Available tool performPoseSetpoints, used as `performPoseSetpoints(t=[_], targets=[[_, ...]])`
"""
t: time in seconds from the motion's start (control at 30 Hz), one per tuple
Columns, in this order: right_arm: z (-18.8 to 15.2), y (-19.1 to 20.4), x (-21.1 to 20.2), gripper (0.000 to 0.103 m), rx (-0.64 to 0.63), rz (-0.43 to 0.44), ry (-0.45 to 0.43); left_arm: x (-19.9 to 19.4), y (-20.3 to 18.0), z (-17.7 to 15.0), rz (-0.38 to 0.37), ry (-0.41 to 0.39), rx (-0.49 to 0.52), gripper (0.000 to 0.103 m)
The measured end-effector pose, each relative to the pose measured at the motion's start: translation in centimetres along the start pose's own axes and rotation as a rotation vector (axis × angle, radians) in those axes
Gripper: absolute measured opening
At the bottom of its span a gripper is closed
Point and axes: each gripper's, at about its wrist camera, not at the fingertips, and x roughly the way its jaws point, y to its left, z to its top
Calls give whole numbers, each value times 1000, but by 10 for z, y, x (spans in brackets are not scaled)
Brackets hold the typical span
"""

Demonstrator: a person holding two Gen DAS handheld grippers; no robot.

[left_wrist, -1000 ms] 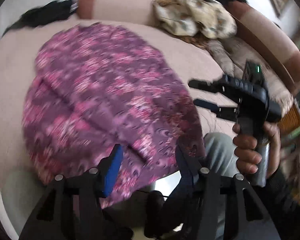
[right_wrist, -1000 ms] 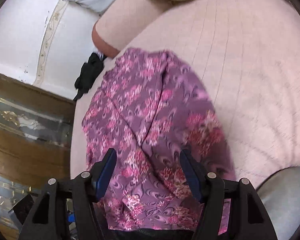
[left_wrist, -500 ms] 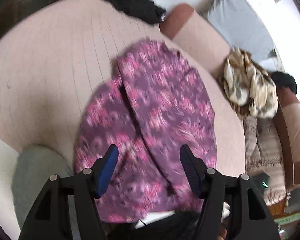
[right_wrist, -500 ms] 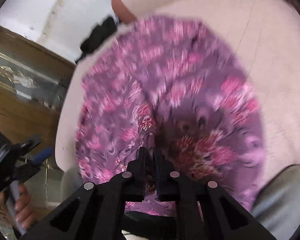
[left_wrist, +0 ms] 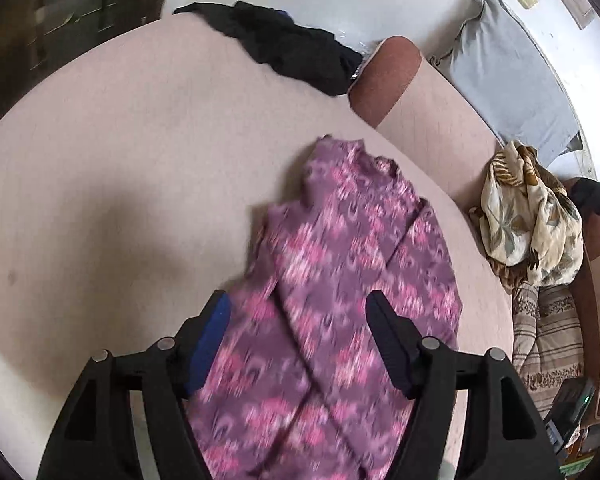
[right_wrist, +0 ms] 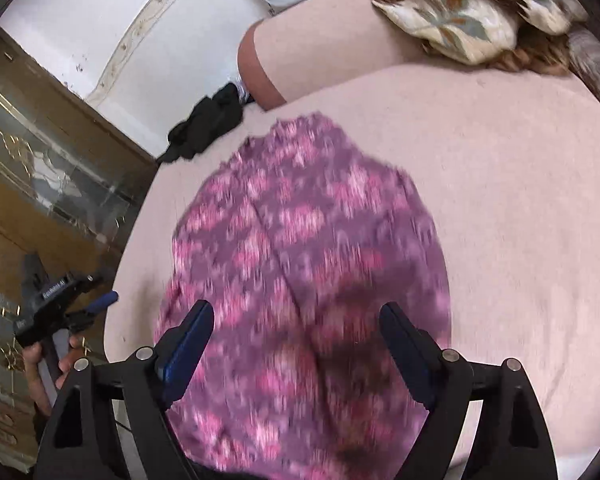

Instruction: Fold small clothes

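Note:
A purple garment with pink flowers lies in folds on the pale pink cushion, with a crease down its middle. My left gripper hovers over its near end with the jaws opening and nothing pinched between them. In the right wrist view the same garment fills the centre. My right gripper hangs above it, jaws opening wide, and the cloth lies loose below. The left gripper shows at the left edge there, held in a hand off the cushion's side.
A black garment lies at the cushion's far edge beside a brown armrest. A cream patterned cloth is heaped at the right, below a grey pillow. A wooden cabinet with glass stands at the left.
My right gripper was shut on the garment's near edge half a second ago; it has let go, opened wide and lifted. My left gripper swung round the garment and widened.

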Motion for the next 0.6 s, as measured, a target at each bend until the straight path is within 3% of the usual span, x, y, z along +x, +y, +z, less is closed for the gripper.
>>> performPoseSetpoints(t=[0.2,0.37,0.47,0.53,0.6], targets=[[84,-8,46,89,-8,-1,1,66,-18,57,67,26,8,71],[145,-26,110,89,47,4,74,133,-25,94,66,139,23,71],[174,-27,151,87,18,-48,126,161,-29,109,105,146,51,71],[189,-29,170,81,5,-86,131,177,-29,122,56,180,45,71],[201,-42,181,73,80,-28,126,201,-21,132,-12,251,1,71]])
